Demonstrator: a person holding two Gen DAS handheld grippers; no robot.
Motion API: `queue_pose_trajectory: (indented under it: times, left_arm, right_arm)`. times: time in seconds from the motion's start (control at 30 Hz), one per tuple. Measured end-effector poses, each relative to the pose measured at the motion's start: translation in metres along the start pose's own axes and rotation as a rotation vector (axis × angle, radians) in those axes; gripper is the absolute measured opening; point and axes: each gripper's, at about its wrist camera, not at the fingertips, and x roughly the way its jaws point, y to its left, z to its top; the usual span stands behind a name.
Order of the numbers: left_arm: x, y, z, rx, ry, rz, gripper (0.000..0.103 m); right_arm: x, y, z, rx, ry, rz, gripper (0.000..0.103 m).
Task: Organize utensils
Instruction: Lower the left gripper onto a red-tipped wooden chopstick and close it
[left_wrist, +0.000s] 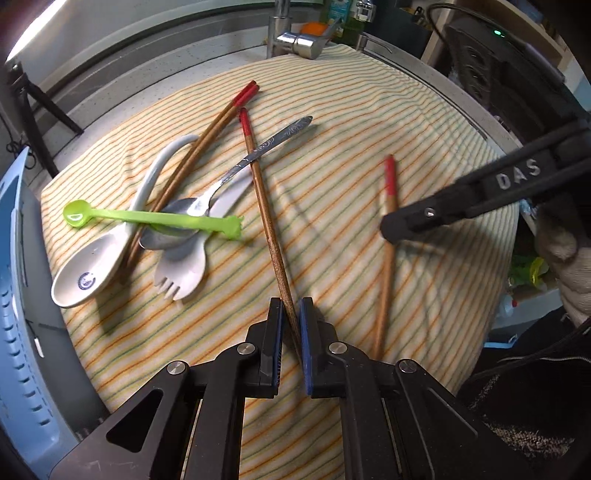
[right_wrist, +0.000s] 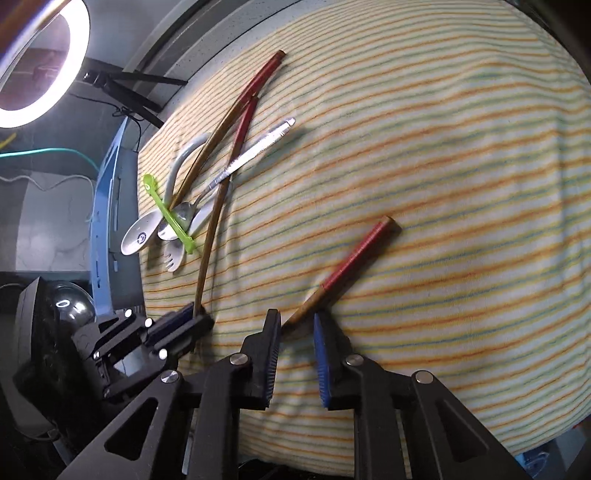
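Pinching thin, stiff, slippery chopsticks near their tips: left gripper (left_wrist: 291, 314) jaws clamped on the chopstick (left_wrist: 264, 206), right gripper (right_wrist: 297, 325) jaws apart around the second chopstick (right_wrist: 351, 258) at one o'clock.

1. Left gripper (left_wrist: 290, 314): angled steeply downward, jaws nearly together, pads pressed on a thin chopstick (left_wrist: 264, 206).
2. Right gripper (right_wrist: 295, 325): angled steeply downward, jaws narrowed, a gap visible; second chopstick (right_wrist: 351, 258) between them, contact unclear.

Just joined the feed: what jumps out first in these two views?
Each gripper has a red-tipped chopstick between its jaws: the left gripper is shut on the long chopstick, the right gripper straddles the lone chopstick further right. A tangle of spoons under a green spoon sits left on the striped cloth.
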Motion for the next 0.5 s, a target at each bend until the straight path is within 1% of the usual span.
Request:
queue_pose_trajectory:
  times: [0.2, 0.5]
  left_arm:
    - [0.000, -0.012, -0.001, 0.000, -0.014, -0.034, 0.008]
    - [0.010, -0.039, 0.010, -0.017, -0.021, -0.076, 0.008]
  right_arm:
    - [0.002, 0.010, 0.022, -0.053, -0.020, -0.054, 0.013]
    - [-0.008, 0.013, 0.052, -0.203, -0.035, -0.178, 0.013]
